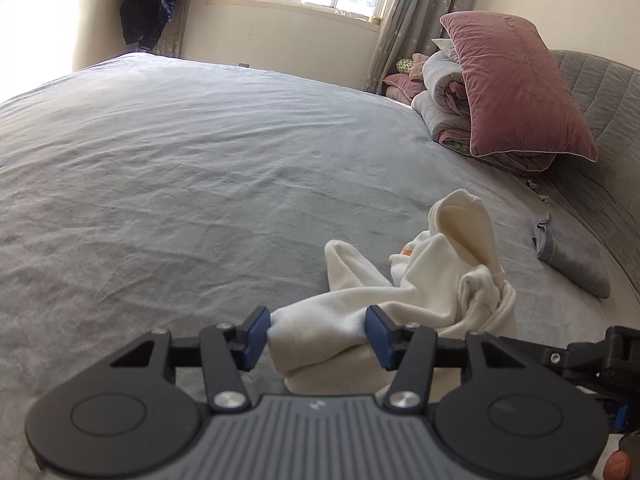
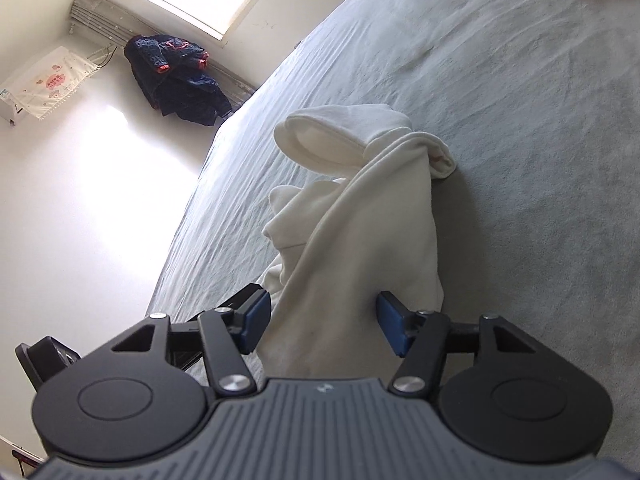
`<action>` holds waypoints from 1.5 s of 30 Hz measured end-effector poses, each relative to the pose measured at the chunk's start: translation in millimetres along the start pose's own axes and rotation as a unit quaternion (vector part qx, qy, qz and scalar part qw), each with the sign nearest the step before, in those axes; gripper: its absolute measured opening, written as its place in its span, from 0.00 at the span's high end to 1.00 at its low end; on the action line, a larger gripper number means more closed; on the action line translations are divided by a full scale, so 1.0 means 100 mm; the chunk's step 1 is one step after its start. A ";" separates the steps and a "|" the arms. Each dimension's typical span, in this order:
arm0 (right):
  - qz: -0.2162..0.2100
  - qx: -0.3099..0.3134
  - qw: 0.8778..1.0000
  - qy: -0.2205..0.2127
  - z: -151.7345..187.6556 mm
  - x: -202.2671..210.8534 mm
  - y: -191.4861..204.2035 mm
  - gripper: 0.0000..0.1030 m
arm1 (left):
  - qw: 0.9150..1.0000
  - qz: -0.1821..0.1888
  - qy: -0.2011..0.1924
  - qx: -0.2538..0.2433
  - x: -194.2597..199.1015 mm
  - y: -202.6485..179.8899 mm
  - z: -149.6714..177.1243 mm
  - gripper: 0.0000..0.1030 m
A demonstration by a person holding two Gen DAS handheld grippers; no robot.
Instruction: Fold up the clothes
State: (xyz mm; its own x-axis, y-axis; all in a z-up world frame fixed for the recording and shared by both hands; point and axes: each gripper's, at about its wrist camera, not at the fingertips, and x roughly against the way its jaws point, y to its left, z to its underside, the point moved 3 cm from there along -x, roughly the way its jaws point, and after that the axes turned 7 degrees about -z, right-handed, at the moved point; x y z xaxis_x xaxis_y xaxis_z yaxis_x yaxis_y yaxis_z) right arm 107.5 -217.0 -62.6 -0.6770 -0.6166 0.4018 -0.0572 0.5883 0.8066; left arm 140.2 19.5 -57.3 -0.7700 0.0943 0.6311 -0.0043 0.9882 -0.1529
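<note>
A cream white garment point(image 1: 432, 276) lies bunched on the grey bed sheet point(image 1: 200, 160), one sleeve or leg end sticking up. My left gripper point(image 1: 318, 336) is open, its blue pads wide apart with a thick fold of the garment between them. In the right wrist view the same garment point(image 2: 372, 208) runs from the sheet point(image 2: 520, 120) up between the fingers of my right gripper point(image 2: 324, 324), which is open too. The cloth touches the left pad and stands just clear of the right one. Part of the right gripper's black body point(image 1: 600, 360) shows beside the left one.
A folded grey garment point(image 1: 572, 260) lies near the padded headboard point(image 1: 600, 92). A pink pillow point(image 1: 516, 84) leans on a folded duvet point(image 1: 444, 96) at the bed's head. A dark jacket point(image 1: 156, 0) hangs by the window. Wide bare sheet stretches left.
</note>
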 end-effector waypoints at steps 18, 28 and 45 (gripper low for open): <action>0.026 0.056 0.997 -0.041 0.06 0.18 0.03 0.79 | 0.999 0.034 -0.010 0.000 0.15 -0.04 -0.03 0.82; 0.040 0.052 0.997 -0.046 -0.03 0.51 -0.08 0.91 | 0.997 0.075 0.026 -0.008 0.05 -0.13 0.02 0.59; 0.054 0.077 0.992 -0.083 -0.18 0.58 -0.07 0.40 | 0.948 0.269 0.026 -0.166 0.64 -0.95 0.55 0.81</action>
State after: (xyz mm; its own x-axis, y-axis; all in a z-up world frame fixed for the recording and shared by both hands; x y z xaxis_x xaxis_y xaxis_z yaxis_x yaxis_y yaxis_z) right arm 81.3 -266.2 -37.1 -0.7960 -0.4586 0.3951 -0.0802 0.7269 0.6821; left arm 55.7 -75.3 -44.3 -0.5718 0.5929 0.5670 0.5884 0.7780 -0.2202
